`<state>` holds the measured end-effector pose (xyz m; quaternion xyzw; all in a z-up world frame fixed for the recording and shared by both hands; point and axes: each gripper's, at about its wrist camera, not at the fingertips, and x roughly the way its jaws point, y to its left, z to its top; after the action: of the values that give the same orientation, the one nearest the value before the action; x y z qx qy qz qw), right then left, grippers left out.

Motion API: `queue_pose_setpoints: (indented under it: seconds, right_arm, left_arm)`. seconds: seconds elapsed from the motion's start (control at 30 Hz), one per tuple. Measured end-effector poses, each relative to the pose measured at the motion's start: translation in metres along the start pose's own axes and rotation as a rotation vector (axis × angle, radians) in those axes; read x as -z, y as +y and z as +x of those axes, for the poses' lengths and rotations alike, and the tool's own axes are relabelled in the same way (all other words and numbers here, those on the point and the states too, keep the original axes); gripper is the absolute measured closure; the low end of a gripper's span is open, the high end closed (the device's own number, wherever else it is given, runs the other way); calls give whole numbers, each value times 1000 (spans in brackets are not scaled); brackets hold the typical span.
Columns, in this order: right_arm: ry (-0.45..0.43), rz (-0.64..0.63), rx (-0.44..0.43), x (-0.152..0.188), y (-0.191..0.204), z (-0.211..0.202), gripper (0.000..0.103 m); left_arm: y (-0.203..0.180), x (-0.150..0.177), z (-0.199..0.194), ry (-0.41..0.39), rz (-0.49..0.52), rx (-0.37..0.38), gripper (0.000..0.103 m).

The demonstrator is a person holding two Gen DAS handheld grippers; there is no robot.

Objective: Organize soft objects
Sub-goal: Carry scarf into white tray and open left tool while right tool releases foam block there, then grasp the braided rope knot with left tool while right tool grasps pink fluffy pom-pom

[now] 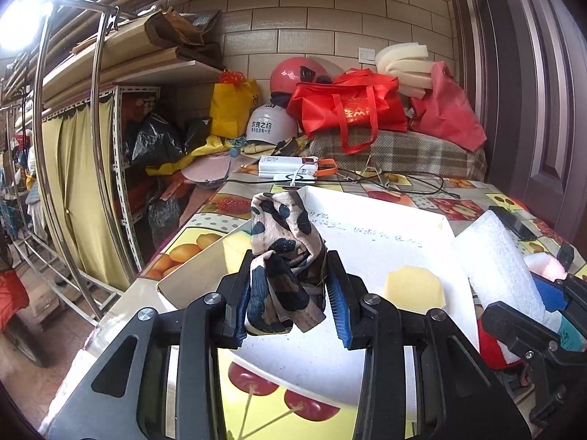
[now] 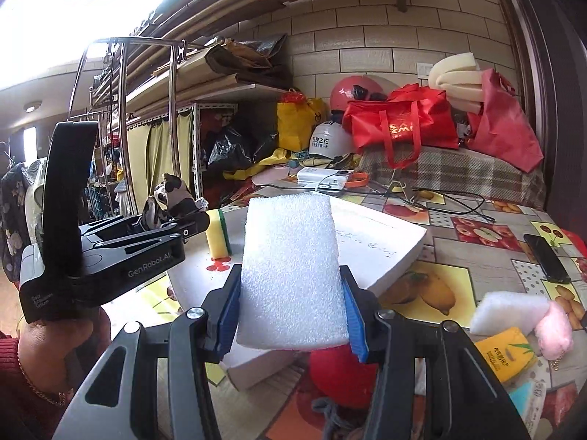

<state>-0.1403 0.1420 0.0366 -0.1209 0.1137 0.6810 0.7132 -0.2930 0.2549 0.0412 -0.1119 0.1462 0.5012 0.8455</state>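
Left gripper (image 1: 290,293) jaws pinch a bunched spotted cloth (image 1: 284,253), held up above the white box (image 1: 385,242) on the table (image 1: 469,205). Right gripper (image 2: 291,311) jaws clamp a white foam block (image 2: 290,271) by its sides, block upright, over the box's near edge. Yellow sponge (image 1: 412,286) lies inside the box; a yellow-green sponge (image 2: 218,234) stands at its left side. Right of the box on the table: a small white foam piece (image 2: 508,311), pink plush (image 2: 555,330), yellow tissue pack (image 2: 508,352), phone (image 2: 546,256). Red ball (image 2: 341,374) sits below the right jaws.
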Motion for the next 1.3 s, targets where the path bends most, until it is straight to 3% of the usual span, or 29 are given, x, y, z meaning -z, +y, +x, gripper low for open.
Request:
queue_pose_setpoints:
  seconds: [0.37,0.6,0.8,0.83,0.87,0.9,0.93,0.97,1.03,1.1,1.3]
  right_arm:
    - [73,30,-14,-15,11,52,54]
    - [96,106,38,-22,-13,73,54]
    - [140,88,71,-26,-16,91,52]
    - [150,86,81,-26,-15,92,47]
    - [147,86,96,-26,-15,91,32]
    - [137,96,117,-25,-17,89,21]
    - [130,111,116,-26,-20,87,19]
    - [125,126,111,-26,-23,86,19]
    - [118,148,116,-26,-27,84,8]
    - [109,148,123,-26,-27,83,0]
    - [26,49,144,-29,-7,70,0]
  left_arm:
    - [20,-13,40,59,-90,20,67]
    - [9,-19,50,56,-49,29,67]
    - [7,-21,59,81,-33,32,65]
    - [7,-21,58,78,-36,20,56]
    - [8,-21,57,69,-40,5,52]
    - [11,-20,55,60,-53,-7,37]
    - [14,-20,55,58,-71,-17,20]
    - [19,-20,55,61,-92,-22,14]
    - [25,-20,55,58,-127,-30,0]
    - [27,-20,53,46,-139,-33,0]
    - [29,-19,45,8,-151,-77,0]
